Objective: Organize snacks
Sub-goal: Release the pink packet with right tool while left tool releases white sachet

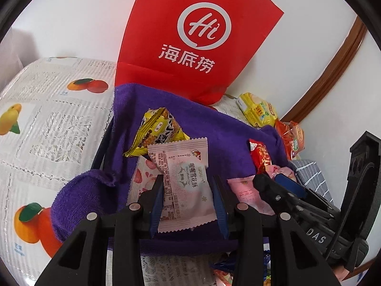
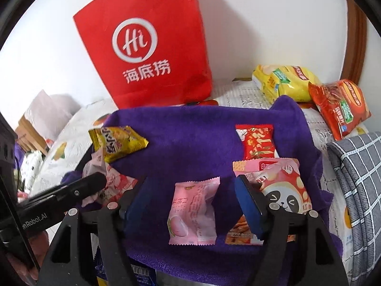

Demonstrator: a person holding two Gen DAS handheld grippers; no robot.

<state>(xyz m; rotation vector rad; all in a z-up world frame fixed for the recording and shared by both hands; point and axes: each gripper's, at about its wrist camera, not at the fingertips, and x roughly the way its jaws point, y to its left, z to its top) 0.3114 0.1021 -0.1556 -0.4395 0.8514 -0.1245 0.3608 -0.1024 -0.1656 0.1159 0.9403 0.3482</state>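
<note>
Left tool [image 1: 188, 197] clamps a pale pink packet [image 1: 185, 188], right tool [image 2: 190, 202] gapes over another pink packet [image 2: 194, 212] on the purple towel [image 2: 195, 143]; sorting looks half-done, with 2 chip bags [image 2: 285, 83] waiting at the desk's far-right corner.

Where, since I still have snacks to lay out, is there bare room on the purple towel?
The middle of the purple towel is bare, between the yellow packet and the red packet, back to the red paper bag. Crowded: the right side around the panda packet, the near-left pink packets, and the pink peach packet in front.
</note>
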